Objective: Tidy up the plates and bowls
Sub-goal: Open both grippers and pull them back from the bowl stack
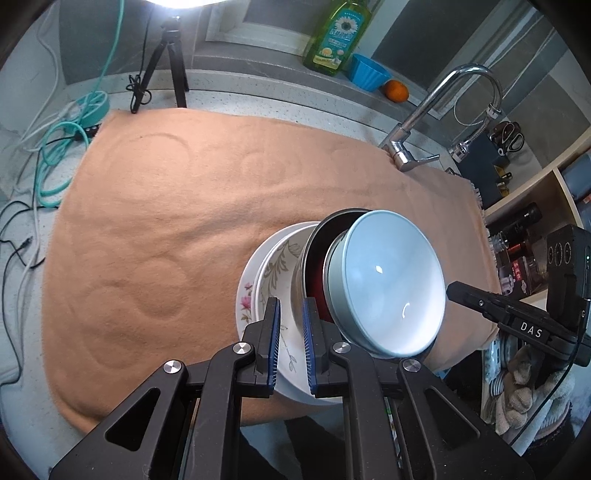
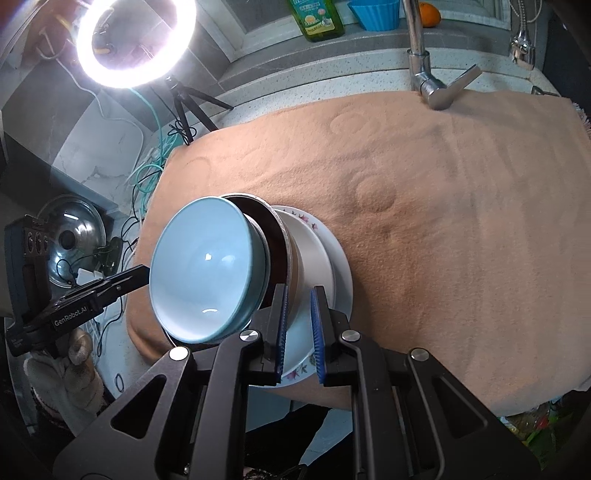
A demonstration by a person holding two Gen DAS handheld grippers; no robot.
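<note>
A stack of dishes sits over the orange cloth. From the bottom it holds a floral plate, a white leaf-pattern plate, a metal bowl with a dark red inside, and a light blue bowl on top. My left gripper is shut on the plates' rim on one side. My right gripper is shut on the rim on the opposite side. Each gripper's black fingers show in the other's view beside the blue bowl.
A chrome faucet stands at the cloth's far edge. On the ledge behind are a green bottle, a blue cup and an orange. Tripod, ring light and cables crowd the left; a shelf stands right.
</note>
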